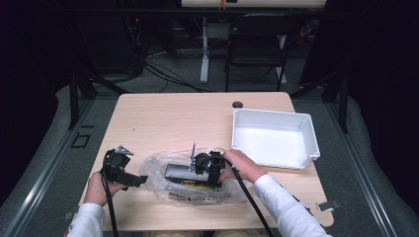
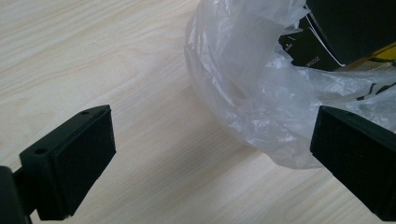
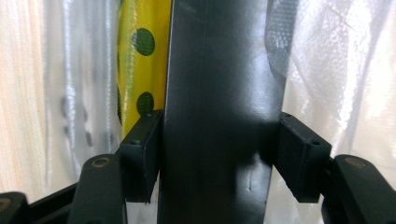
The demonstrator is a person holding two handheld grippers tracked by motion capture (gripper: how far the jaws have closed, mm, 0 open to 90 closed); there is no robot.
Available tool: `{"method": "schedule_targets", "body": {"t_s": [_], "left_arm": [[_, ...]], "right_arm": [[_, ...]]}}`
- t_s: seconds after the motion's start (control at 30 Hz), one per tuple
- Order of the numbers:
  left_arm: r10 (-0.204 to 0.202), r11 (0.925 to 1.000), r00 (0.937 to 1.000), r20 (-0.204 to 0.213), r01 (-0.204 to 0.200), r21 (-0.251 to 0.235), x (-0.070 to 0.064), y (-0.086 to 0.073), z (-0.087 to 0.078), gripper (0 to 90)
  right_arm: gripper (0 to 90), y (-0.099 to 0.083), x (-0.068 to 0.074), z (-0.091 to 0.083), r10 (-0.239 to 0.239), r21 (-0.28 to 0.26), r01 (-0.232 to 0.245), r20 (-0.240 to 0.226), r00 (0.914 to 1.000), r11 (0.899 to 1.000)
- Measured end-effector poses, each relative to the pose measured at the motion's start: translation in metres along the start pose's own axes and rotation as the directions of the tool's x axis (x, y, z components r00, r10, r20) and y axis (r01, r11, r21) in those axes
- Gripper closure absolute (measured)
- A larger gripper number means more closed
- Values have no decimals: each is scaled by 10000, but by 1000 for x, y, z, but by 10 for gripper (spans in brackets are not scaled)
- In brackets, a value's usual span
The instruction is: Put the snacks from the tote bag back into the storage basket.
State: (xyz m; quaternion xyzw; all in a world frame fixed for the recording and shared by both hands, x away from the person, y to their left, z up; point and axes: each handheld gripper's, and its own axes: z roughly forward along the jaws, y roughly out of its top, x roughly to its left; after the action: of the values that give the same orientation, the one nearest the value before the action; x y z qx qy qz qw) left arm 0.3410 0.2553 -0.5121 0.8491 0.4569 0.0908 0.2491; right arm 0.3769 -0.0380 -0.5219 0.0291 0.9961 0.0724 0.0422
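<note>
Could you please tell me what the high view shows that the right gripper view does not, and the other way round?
The high view alone takes in the white tray, the wooden table and the left tongs beside the bag. The right gripper view alone gives a yellow item with dark dots beside the box. Both share the right tongs, closed on the dark box, and the clear plastic bag around it.

A light wooden bench (image 1: 163,118) carries a clear plastic bag (image 1: 158,170) near its front edge and a white tray (image 1: 306,136) toward its right side, well apart.
</note>
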Motion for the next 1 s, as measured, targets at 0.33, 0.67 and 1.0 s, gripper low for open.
{"method": "schedule_targets", "body": {"t_s": [0.33,0.67,1.0], "left_arm": [[-23,10000,10000,27,23,-29,2,-1,-1,0],[-48,10000,10000,3,48,-46,1,-1,-1,0],[-119,9999,9999,-5,119,-94,2,-2,-1,0]], "right_arm": [[420,-3,-4,-2,276,-414,-286,-243,9993,9987],[423,-6,-3,-20,390,-589,-403,-234,9990,9975],[423,-10,-2,-44,466,-1167,-501,-324,9984,9919]]}}
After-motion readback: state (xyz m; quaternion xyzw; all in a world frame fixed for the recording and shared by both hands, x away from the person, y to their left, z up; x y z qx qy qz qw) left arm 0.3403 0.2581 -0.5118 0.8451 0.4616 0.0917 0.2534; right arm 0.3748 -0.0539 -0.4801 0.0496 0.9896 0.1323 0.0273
